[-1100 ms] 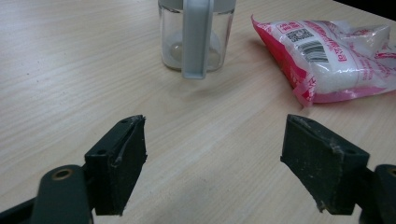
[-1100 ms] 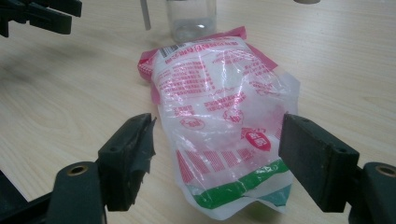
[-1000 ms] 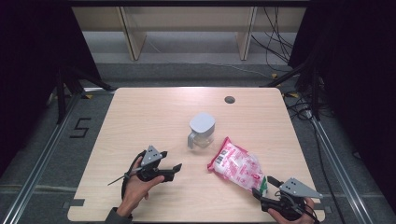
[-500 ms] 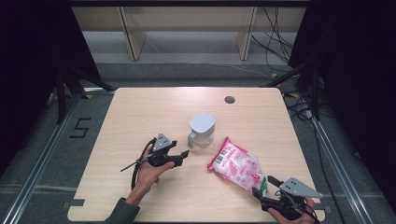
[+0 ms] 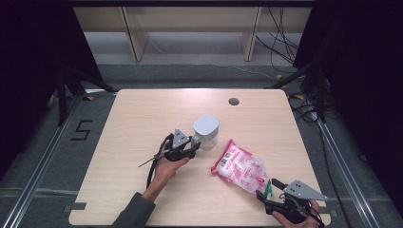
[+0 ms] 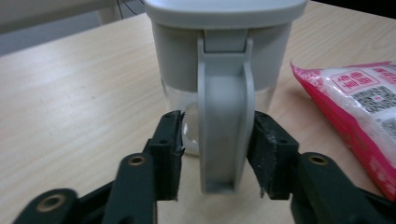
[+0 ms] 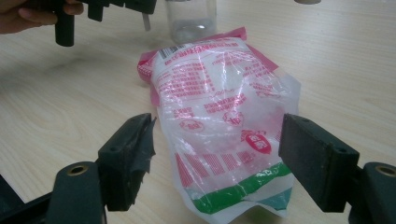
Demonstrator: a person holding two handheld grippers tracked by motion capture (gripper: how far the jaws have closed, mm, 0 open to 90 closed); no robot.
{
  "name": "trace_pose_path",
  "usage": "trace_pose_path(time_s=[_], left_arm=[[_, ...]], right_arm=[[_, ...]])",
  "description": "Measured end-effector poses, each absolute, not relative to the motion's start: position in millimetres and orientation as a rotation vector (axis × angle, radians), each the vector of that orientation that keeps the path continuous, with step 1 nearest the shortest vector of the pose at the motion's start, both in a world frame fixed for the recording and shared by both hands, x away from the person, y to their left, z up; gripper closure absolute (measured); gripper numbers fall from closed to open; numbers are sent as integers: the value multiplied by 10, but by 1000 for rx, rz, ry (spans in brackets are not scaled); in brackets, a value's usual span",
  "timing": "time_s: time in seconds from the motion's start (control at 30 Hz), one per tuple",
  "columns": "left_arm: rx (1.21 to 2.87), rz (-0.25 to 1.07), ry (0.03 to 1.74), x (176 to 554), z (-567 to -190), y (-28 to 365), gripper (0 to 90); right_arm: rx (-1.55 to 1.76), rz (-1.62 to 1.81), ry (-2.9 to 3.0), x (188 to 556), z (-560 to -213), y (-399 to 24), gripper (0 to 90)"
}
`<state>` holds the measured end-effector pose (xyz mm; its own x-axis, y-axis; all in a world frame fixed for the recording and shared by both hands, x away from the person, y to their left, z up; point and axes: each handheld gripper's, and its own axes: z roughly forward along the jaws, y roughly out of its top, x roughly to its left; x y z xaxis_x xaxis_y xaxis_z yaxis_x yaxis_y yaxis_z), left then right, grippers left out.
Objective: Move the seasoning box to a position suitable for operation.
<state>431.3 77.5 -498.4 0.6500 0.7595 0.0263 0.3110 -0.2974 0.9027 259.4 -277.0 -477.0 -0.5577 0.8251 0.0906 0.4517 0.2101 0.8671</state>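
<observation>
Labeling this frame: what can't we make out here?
- Jug: left gripper view, top edge cuts off the lid; contents unclear.
- Bag print: right gripper view, blurred, unreadable.
- Left gripper: fingers have just been closing around the handle; left-side contact uncertain.
- Right gripper: high view, bottom edge cuts the hand.

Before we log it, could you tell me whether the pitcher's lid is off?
No, the grey lid sits on the pitcher in the high view.

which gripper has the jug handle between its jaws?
The left gripper: its jaws, just closing, flank the grey jug handle. The right gripper stands wide open at the pink bag.
</observation>
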Motion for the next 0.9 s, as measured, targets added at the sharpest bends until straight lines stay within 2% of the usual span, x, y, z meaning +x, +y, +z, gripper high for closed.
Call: trace_pose_path(time_s=[0.07, 0.23, 0.4, 0.57, 0.63, 0.9], left_arm=[[1887, 595, 819, 4319, -4973, 759, 663], [1880, 626, 849, 4346, -4971, 838, 670], [1851, 640, 958, 4444, -4961, 994, 694], [1818, 700, 990, 4531, -4985, 992, 708], [1776, 678, 991, 4564, -5026, 1005, 714], [1802, 609, 896, 4482, -5037, 1075, 717]], right_arm=[[1180, 1288, 2094, 2598, -4775, -2769, 272], [1184, 1294, 2097, 2594, -4772, -2770, 270], [1204, 1317, 2076, 2595, -4791, -2741, 270], [1164, 1290, 2091, 2611, -4783, -2754, 269], [1167, 1291, 2091, 2612, -4786, -2754, 269], [1211, 1311, 2088, 2594, -4787, -2740, 267]])
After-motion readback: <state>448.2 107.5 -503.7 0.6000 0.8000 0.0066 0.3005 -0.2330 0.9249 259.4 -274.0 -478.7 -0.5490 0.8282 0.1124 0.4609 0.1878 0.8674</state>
